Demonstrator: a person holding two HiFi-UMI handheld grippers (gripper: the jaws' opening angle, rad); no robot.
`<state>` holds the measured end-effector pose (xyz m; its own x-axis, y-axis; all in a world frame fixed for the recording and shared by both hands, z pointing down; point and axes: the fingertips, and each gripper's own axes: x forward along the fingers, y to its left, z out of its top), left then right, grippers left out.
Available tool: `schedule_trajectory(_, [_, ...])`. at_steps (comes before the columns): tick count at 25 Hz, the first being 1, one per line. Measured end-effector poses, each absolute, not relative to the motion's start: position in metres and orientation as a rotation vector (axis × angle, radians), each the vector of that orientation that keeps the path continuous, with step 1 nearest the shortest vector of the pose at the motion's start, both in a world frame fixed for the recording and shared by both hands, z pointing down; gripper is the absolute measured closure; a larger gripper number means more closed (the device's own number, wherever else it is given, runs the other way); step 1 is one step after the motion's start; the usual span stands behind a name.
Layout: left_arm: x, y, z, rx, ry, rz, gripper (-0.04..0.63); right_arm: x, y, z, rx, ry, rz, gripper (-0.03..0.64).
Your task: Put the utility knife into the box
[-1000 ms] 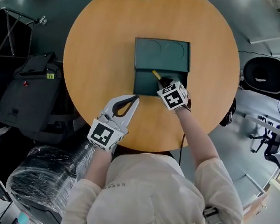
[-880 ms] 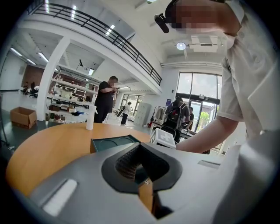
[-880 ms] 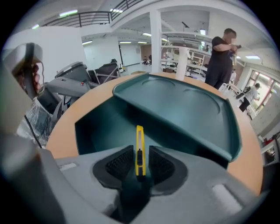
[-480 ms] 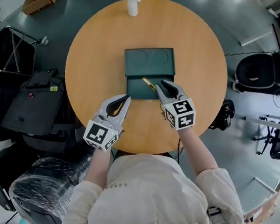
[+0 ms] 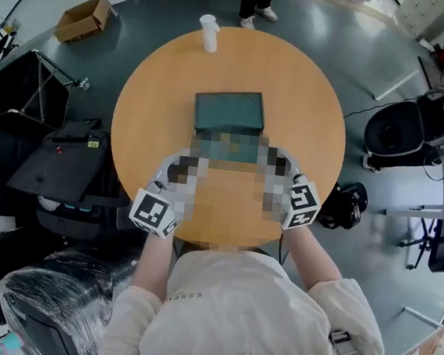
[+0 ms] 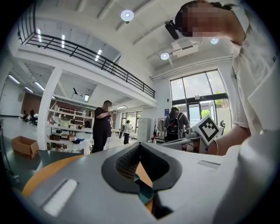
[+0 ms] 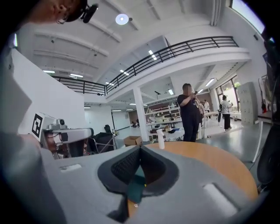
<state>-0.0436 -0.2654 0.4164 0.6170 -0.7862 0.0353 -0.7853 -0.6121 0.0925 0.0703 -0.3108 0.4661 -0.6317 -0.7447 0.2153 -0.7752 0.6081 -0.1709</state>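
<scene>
Left gripper (image 6: 140, 146): fingers pressed together, empty. Right gripper (image 7: 140, 149): fingers just closed, nothing between them. Both are up off the desk (image 5: 312, 103), on the near side of the box (image 5: 229, 110). Knife is in neither and can't be made out, presumably in the box. Task looks about done.

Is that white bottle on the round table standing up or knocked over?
Upright: the white bottle stands on its base near the far edge of the table, and the right gripper view also shows it vertical.
</scene>
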Motion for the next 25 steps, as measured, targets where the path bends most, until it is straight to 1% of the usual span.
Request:
schedule_trajectory(4, [-0.043,-0.252,0.407,2.718,-1.397,-0.057,0.578,0.072,-0.298,0.46,1.25,-2.71,0.323,0.623])
schedule_trajectory(13, [-0.04,-0.204,0.431,2.677,-1.359,-0.057,0.578,0.072,-0.251,0.471,1.237,-2.684,0.345,0.624])
schedule_trajectory(25, [-0.05,-0.086,0.424,2.752,-1.267,-0.073,0.578,0.056,-0.127,0.451,1.32,-2.642,0.257,0.624])
